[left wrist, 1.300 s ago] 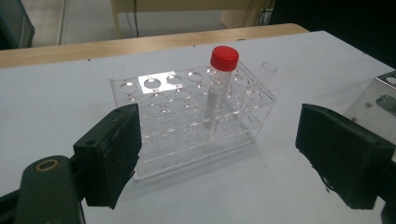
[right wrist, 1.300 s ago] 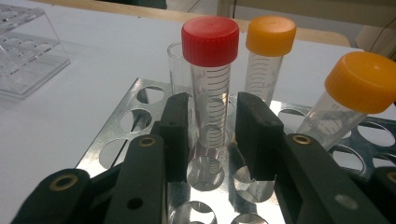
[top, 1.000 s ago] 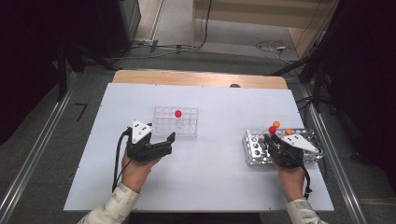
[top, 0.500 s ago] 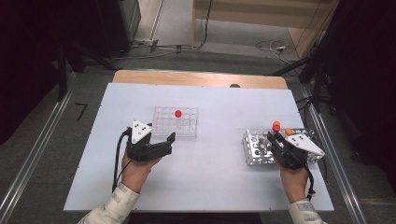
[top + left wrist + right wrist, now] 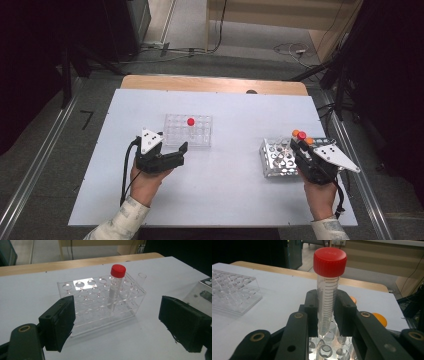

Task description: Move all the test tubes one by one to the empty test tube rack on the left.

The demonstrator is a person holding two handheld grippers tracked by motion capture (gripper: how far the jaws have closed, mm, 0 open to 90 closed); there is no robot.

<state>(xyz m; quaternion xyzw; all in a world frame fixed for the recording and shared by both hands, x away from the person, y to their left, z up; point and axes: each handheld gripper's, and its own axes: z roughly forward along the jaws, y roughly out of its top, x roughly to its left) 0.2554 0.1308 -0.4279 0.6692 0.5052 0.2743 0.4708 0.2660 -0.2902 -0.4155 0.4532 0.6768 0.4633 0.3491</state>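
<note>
A clear plastic rack point(image 5: 200, 137) point(image 5: 85, 302) stands at the table's middle with one red-capped tube point(image 5: 190, 121) point(image 5: 115, 285) upright in it. My left gripper point(image 5: 183, 151) point(image 5: 122, 327) rests just short of that rack, open, with nothing between its jaws. At the right, my right gripper point(image 5: 301, 146) point(image 5: 327, 315) is shut on a second red-capped tube point(image 5: 301, 135) point(image 5: 329, 290). It holds this tube upright, with the tip just over the holes of a metal rack point(image 5: 277, 159) point(image 5: 325, 350).
Two orange-capped tubes point(image 5: 295, 133) point(image 5: 309, 140) stand in the metal rack's far side, close behind the held tube. An uncapped clear tube point(image 5: 141, 280) sits at the clear rack's corner. A wooden strip point(image 5: 215, 84) runs along the table's far edge.
My right gripper has shifted a little to the right over the metal rack with the red-capped tube in it. The left gripper has stayed still.
</note>
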